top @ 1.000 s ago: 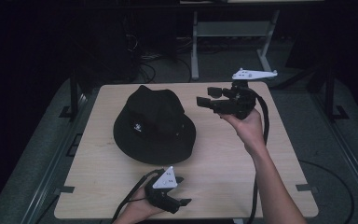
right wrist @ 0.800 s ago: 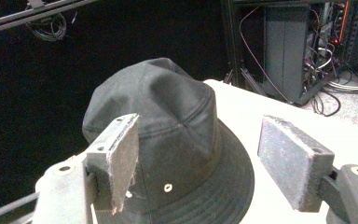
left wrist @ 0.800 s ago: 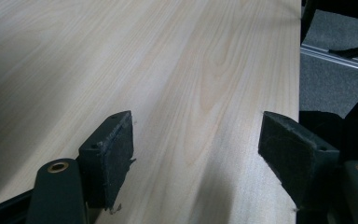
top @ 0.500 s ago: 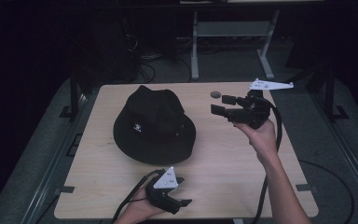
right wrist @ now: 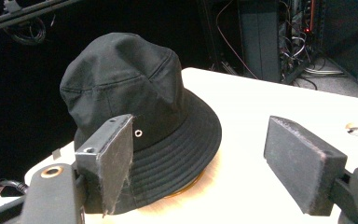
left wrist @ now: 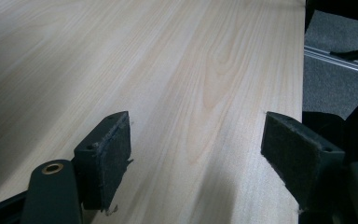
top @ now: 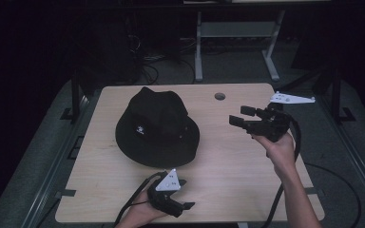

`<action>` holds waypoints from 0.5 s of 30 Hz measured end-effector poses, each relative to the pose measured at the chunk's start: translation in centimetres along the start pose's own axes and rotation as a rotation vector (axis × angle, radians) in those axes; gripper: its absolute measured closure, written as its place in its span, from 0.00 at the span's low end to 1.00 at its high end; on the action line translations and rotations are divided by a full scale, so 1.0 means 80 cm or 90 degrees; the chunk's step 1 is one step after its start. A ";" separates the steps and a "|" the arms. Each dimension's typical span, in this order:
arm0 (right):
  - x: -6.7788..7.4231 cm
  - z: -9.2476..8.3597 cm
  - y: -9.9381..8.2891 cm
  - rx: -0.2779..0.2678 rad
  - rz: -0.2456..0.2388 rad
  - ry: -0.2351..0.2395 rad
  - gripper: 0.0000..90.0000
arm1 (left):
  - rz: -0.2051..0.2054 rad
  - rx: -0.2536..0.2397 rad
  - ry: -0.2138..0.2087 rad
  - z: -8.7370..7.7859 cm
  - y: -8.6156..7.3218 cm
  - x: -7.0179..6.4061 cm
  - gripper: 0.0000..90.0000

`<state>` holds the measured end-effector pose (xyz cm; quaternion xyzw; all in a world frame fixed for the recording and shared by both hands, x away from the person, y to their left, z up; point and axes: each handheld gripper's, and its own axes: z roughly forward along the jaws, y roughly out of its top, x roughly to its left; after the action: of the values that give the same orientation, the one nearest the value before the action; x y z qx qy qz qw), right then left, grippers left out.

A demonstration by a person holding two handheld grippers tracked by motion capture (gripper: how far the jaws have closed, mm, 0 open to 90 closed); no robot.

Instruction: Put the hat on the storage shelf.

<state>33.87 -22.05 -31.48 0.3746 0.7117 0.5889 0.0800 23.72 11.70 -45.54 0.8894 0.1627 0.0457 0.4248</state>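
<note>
A black bucket hat (top: 157, 127) sits on the surface (top: 237, 161). The right gripper (top: 241, 117), released and empty, hovers beside the hat; it likely should approach low and catch the brim. The left gripper (top: 186, 206), released, rests near the hat's front.

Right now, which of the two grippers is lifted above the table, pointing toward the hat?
The right gripper: it is held up, jaws open toward the black hat. The left gripper sits low at the table's near edge.

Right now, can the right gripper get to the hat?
Probably yes. The right gripper is open and pointed at the hat, with just bare table between them and nothing in the way.
</note>
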 end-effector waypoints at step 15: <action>-0.009 -0.023 -0.031 -0.001 0.028 -0.012 0.21 | -0.008 -0.006 0.005 -0.003 0.000 0.001 0.24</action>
<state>32.23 -23.99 -33.42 0.3952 0.7021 0.5877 0.0739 23.76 11.90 -45.39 0.8861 0.1697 0.0471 0.4287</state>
